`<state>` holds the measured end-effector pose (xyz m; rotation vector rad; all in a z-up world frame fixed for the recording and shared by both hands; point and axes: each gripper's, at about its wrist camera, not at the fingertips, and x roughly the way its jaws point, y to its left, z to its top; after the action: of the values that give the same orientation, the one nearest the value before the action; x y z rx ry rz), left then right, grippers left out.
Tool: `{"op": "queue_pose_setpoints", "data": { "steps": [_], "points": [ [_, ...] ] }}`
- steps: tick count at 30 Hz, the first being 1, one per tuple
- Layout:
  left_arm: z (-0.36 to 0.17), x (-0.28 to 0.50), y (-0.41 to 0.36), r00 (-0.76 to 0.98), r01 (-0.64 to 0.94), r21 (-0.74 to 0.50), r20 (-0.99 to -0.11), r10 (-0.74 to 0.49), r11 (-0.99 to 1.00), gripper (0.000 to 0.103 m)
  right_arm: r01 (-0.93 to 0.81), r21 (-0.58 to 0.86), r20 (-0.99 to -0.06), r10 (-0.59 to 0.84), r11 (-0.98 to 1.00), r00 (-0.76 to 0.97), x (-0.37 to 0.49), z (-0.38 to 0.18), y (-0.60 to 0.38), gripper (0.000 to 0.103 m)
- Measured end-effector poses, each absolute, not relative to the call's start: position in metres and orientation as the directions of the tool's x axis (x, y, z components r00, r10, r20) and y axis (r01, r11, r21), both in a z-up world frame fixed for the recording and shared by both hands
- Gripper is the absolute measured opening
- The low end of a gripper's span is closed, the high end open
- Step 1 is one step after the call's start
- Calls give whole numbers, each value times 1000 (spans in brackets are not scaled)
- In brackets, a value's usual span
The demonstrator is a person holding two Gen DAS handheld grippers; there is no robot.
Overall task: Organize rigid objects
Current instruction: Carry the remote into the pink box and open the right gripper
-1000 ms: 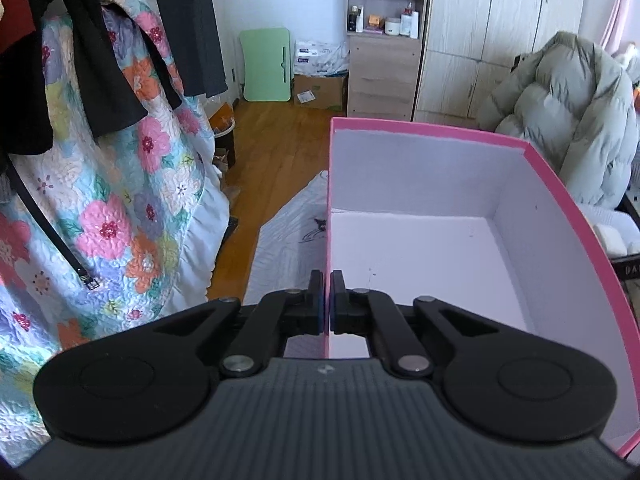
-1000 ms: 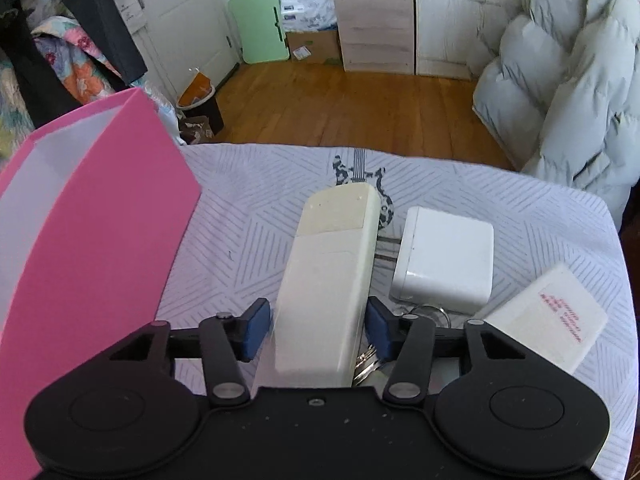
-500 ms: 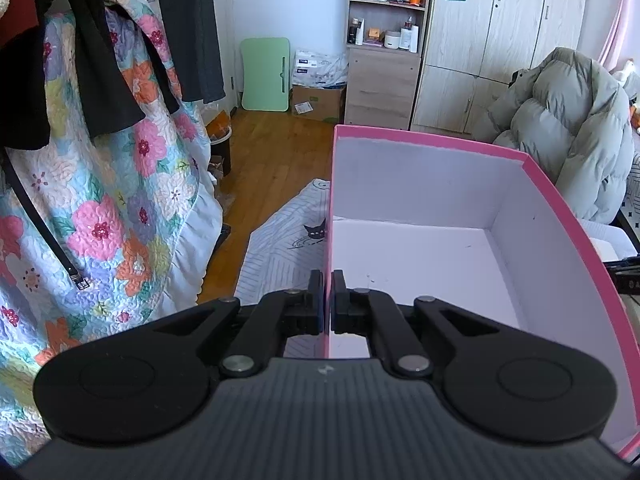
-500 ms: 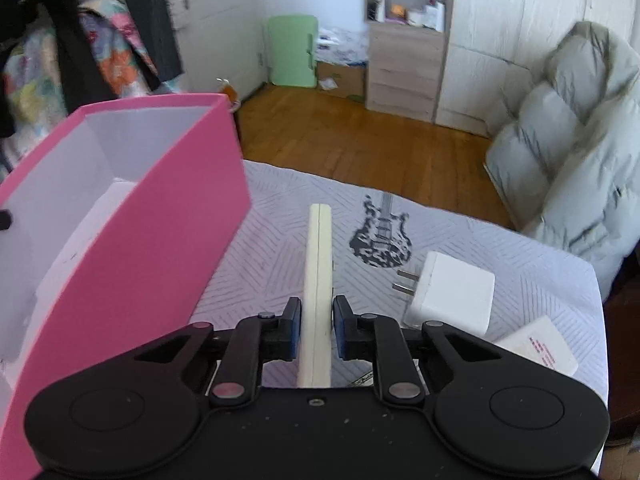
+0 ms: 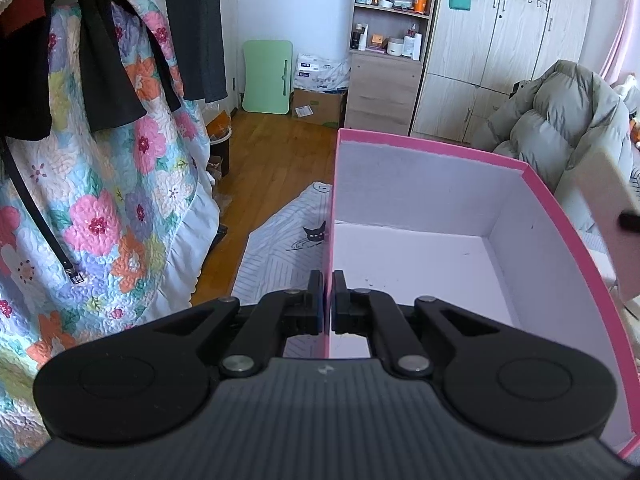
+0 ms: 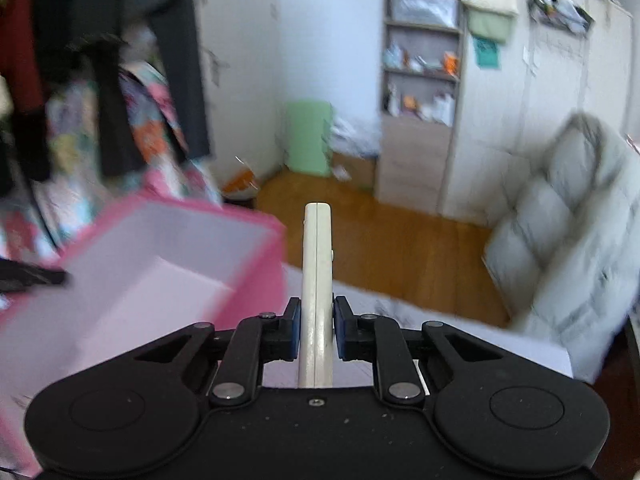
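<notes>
An open pink box (image 5: 424, 148) with a white inside stands on a striped cloth. Its left wall runs between the jaws of my left gripper (image 5: 327, 302), which is shut on it near the front corner. My right gripper (image 6: 316, 332) is shut on a long cream remote (image 6: 317, 264), held on its narrow edge and pointing forward, lifted off the table. In the right wrist view the pink box (image 6: 256, 292) lies just left of the remote. From the left wrist, the remote (image 5: 604, 200) hangs beyond the box's right wall.
A puffy grey jacket (image 6: 568, 232) lies to the right, past the table's edge. Floral quilts and dark clothes (image 5: 100, 200) hang on the left. A wooden cabinet (image 5: 384, 80) and a green board (image 5: 266, 76) stand across the wood floor.
The right gripper closed on the remote, turned it from flat onto its edge and raised it off the cloth, beside the box. The left gripper kept its grip and place.
</notes>
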<state>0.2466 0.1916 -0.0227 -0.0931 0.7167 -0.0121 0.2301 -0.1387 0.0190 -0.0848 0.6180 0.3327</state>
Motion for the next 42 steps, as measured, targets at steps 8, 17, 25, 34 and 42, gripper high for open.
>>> {"op": "queue_pose_setpoints", "data": {
  "steps": [8, 17, 25, 34, 42],
  "points": [
    [-22, 246, 187, 759, -19, -71, -651, -32, 997, 3, -569, 67, -681, 454, 820, 575, 250, 51, -60, 20],
    [-23, 246, 189, 764, -25, -86, -644, -36, 996, 3, -595, 233, -838, 469, 769, 278, 313, -11, 21, 20],
    [-24, 245, 191, 768, -33, -99, -639, -38, 995, 3, -574, -12, -864, 281, 819, 418, 314, -31, 49, 20],
    [-26, 243, 192, 773, -32, -104, -633, -42, 994, 3, -509, 99, -882, 312, 855, 353, 320, -46, 49, 21],
    [-27, 243, 194, 773, -35, -109, -632, -42, 993, 3, -375, 414, -821, 518, 830, 240, 332, -42, 20, 30]
  ]
}}
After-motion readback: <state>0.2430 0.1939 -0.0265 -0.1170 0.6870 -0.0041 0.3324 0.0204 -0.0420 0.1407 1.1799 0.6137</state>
